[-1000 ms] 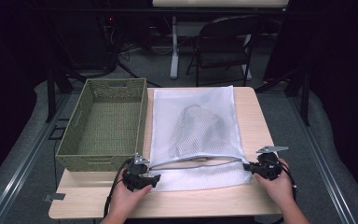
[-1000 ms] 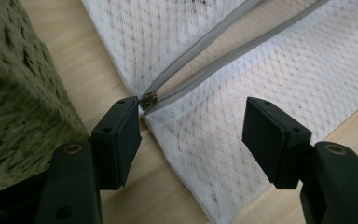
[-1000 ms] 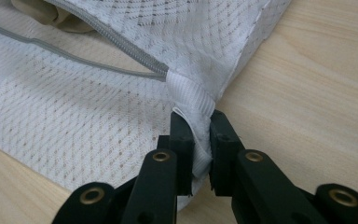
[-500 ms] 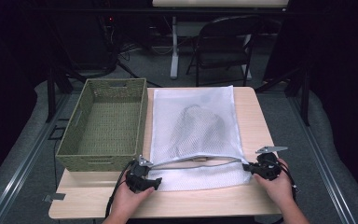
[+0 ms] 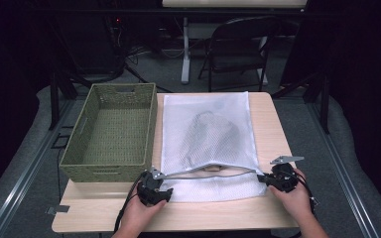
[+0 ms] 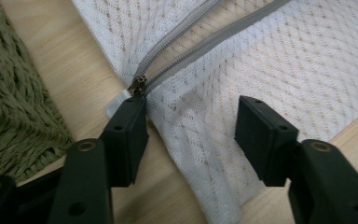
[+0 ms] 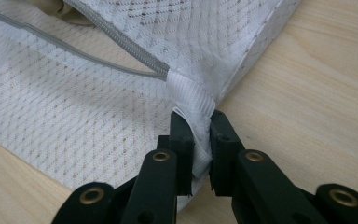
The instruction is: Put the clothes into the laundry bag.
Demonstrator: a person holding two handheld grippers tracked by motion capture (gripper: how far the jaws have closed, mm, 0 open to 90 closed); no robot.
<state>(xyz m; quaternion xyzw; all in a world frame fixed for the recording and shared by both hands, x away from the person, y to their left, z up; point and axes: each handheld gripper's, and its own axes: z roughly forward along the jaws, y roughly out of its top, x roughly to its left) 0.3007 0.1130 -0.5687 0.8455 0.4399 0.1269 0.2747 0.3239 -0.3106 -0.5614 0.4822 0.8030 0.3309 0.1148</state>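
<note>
Since a second ago the left claw has been narrowing its jaws, yet they stand released astride the mesh bag's near left corner, one pad just beside the zipper pull, neither pressing. Opposite, the right claw is clenched on the white fabric tab at the bag's right corner, unmoved, while the bag lies flat on the surface beside the green woven basket, its zipper open

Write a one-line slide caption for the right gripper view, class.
Right gripper clamps the white fabric tab at the corner of the mesh laundry bag, its grey zipper open, on the wooden table.
</note>
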